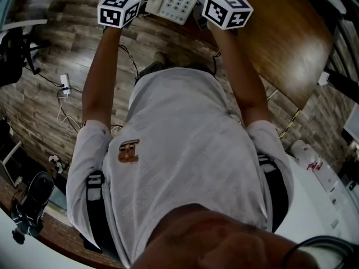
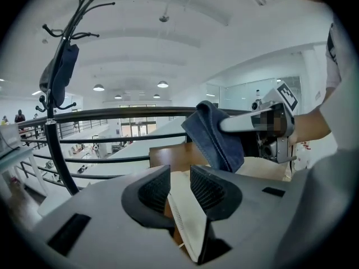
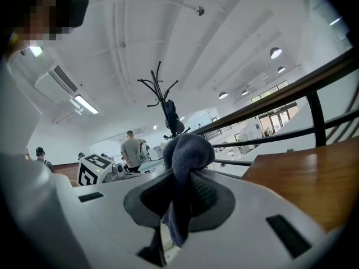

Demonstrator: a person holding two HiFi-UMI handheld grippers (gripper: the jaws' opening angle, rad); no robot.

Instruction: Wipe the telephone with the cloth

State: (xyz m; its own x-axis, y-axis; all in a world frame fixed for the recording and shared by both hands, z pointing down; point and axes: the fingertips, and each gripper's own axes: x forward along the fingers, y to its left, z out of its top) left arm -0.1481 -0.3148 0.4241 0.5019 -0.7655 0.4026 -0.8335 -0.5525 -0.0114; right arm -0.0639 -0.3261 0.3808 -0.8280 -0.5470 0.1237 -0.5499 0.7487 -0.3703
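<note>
Telephone (image 1: 175, 5): white, keypad face up, at the top of the head view between the two marker cubes (image 1: 119, 8) (image 1: 227, 10), by the left end of the wooden bench (image 1: 280, 38). The picture's upper edge cuts off its far part, so we cannot fix its long axis there. The keypad rows slope slightly down to the right. In the left gripper view a pale ribbed edge (image 2: 188, 223), which we read as the telephone's side, runs from between the fingers toward the camera, down and rightward.

Left gripper (image 2: 179, 186): fingers (image 2: 154, 192) wide apart, the pale edge between them, pads not pressing on it.

Cloth (image 3: 188, 150): dark blue, clamped in the right gripper (image 3: 180, 198). Its fingers (image 3: 208, 198) are closed narrow on the cloth, with a bunch standing above the tips and a tail hanging below. From the left gripper view the cloth hangs up and right of the left fingers. We cannot tell if it touches the telephone.

Surroundings: both arms stretched forward, plank floor (image 1: 73, 43) with a power strip (image 1: 64, 83) below, black railing (image 2: 112, 115) and coat stand (image 2: 59, 94) beyond the bench.
</note>
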